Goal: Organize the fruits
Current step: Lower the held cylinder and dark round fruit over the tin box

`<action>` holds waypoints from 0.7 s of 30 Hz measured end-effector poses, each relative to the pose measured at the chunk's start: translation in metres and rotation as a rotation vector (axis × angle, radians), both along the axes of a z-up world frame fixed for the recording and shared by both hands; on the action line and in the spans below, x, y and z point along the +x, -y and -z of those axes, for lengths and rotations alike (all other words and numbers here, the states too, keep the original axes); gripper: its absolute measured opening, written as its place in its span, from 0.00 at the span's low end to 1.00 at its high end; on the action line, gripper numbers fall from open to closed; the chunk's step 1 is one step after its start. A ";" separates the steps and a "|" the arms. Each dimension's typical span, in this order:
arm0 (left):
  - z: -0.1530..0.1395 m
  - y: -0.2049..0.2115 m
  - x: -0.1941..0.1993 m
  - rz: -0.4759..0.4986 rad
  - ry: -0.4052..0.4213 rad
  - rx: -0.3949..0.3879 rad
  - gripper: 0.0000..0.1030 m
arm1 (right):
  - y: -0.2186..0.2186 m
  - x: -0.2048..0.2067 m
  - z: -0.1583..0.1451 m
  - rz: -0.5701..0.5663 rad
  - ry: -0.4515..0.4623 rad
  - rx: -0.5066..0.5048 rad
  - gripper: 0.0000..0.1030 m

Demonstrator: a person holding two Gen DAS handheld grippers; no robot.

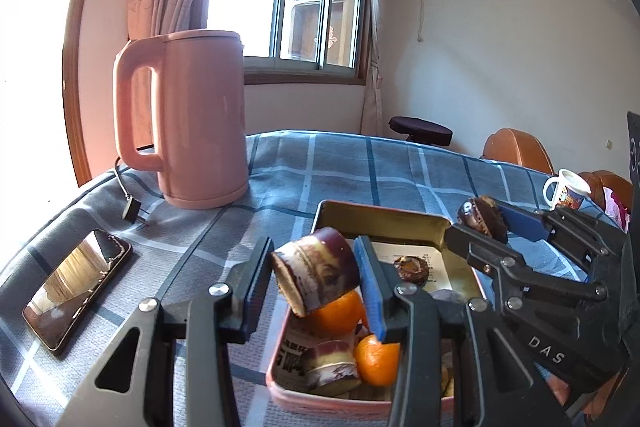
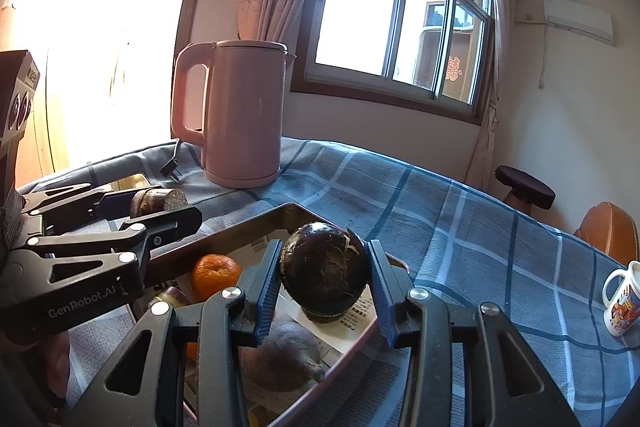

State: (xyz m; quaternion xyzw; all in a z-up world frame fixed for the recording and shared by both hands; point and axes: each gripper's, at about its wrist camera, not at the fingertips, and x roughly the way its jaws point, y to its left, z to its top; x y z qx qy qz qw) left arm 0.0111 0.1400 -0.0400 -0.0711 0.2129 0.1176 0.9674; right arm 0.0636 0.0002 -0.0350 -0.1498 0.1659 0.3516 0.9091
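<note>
Left wrist view showed my left gripper (image 1: 316,277) clamped on a stiff, light sugarcane piece (image 1: 316,273) across its sides above the tray (image 1: 380,217), while my right gripper (image 2: 324,283) pinched a round, probably brittle-shelled dark fruit (image 2: 324,277) over the tray's far end.

A tall pink plastic kettle (image 1: 192,123) stands on the blue checked tablecloth (image 1: 400,171); a black phone (image 1: 76,287) lies near it, a white printed mug (image 1: 566,191) well apart.
</note>
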 end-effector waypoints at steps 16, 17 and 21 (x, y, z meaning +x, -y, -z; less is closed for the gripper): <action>0.006 -0.007 -0.002 -0.010 -0.030 0.003 0.42 | -0.018 0.000 0.012 -0.021 -0.028 -0.032 0.42; 0.006 -0.007 -0.002 -0.007 -0.034 0.006 0.42 | -0.018 0.001 0.012 -0.021 -0.035 -0.033 0.42; 0.007 -0.005 0.002 0.005 -0.051 0.016 0.42 | -0.020 0.003 0.016 -0.028 -0.054 -0.047 0.42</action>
